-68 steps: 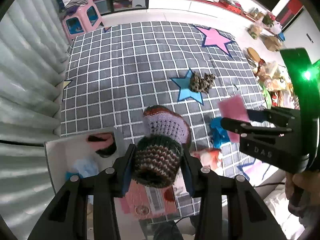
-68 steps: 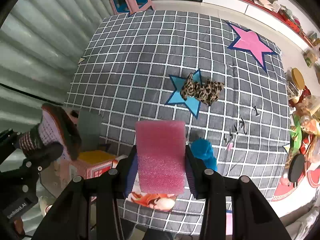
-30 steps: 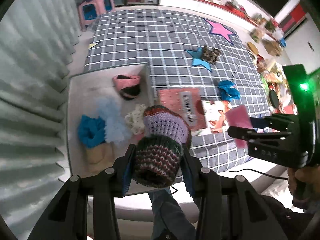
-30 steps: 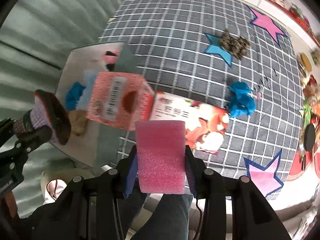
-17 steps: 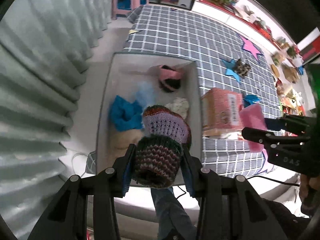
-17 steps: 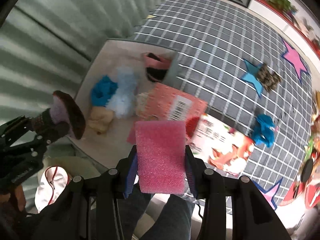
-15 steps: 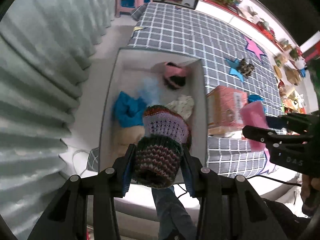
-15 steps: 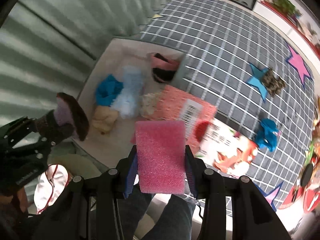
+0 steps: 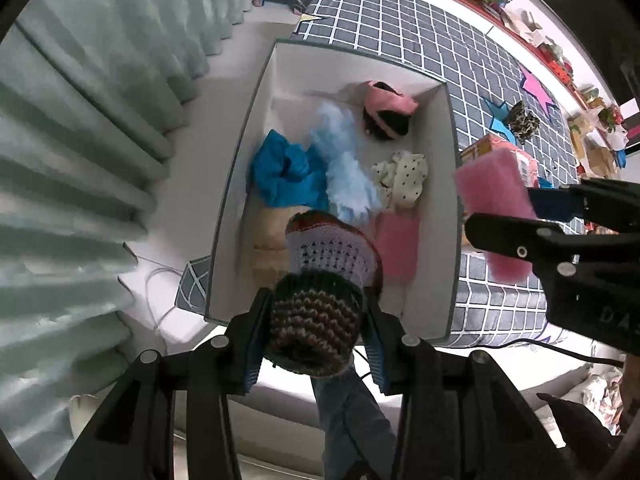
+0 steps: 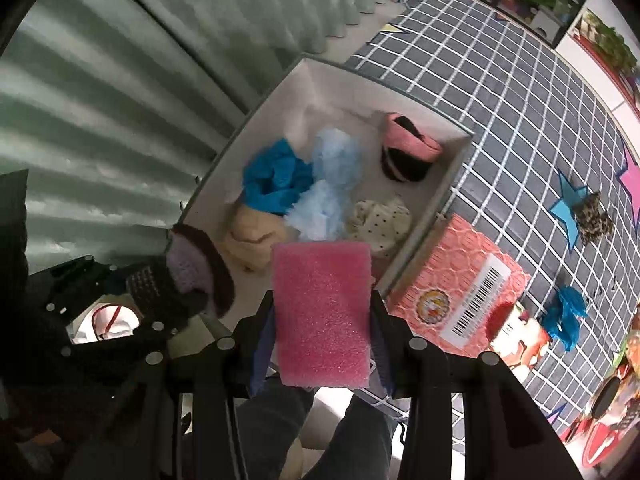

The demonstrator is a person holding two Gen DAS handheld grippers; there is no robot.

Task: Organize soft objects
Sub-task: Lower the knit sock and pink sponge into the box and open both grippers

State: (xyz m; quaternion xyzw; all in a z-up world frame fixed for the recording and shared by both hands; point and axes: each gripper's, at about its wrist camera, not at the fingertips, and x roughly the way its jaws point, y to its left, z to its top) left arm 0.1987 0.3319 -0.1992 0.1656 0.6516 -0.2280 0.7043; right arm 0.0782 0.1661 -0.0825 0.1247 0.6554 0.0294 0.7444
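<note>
Knitted wool: a striped brown, green and lilac knitted sock (image 9: 320,288) sits clamped between the jaws of the left gripper (image 9: 314,330), cuff pinched, toe end hanging over the near end of the box.
Pink foam: a flat rectangular pink foam sponge (image 10: 322,312) is gripped edge to edge by the right gripper (image 10: 322,334), its jaws pressed on both long sides; it hangs above the box's near right corner (seen from the left wrist, it shows just past the right wall).
Box: a white rectangular open-topped box with grey outer walls (image 9: 236,184) stands on the checked bed cover beside the pale pleated curtain (image 9: 80,120).
Box contents: a crumpled bright blue cloth (image 9: 286,174), a fluffy pale blue piece (image 9: 344,168), a cream cloth with black dots (image 9: 404,178), a pink-and-black rolled item (image 9: 386,110) at the far end, a beige soft piece (image 10: 256,234) and a flat pink piece (image 9: 398,246) near the sock.
Bed cover: a grey quilt with white grid lines and star patches (image 10: 520,120) carries a leopard-print scrunchie (image 10: 594,216) on a blue star, and a second blue cloth (image 10: 566,316) well apart from the box.
Beside the box: a pink carton with a barcode label (image 10: 460,284) rests touching the right wall.
Person: denim-clad legs (image 10: 356,432) show below both tools.
</note>
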